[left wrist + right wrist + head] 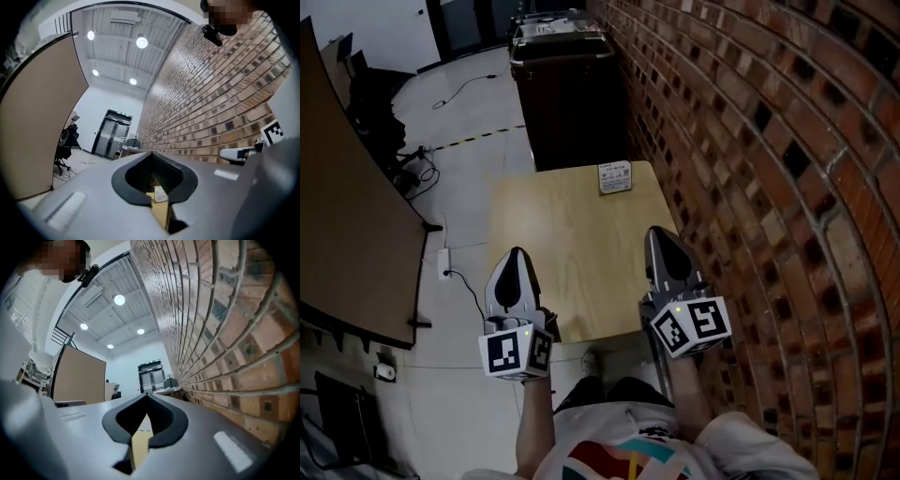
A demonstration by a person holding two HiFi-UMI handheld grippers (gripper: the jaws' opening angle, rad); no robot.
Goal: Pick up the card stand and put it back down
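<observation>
The card stand (615,177) is a small upright white sign at the far edge of the light wooden table (572,253), near the brick wall. My left gripper (517,251) hovers over the table's near left corner, jaws shut and empty, far short of the stand. My right gripper (654,231) is over the near right side, also shut with nothing held. In the left gripper view, the card stand (161,193) shows small through the notch behind the closed jaws of the left gripper (151,153). The right gripper view shows only the table (139,446) behind the right gripper (146,394).
A dark cabinet (567,94) stands just beyond the table's far edge. The brick wall (750,141) runs close along the right. A brown partition (347,216) is at the left, with cables and a power strip (444,263) on the floor between.
</observation>
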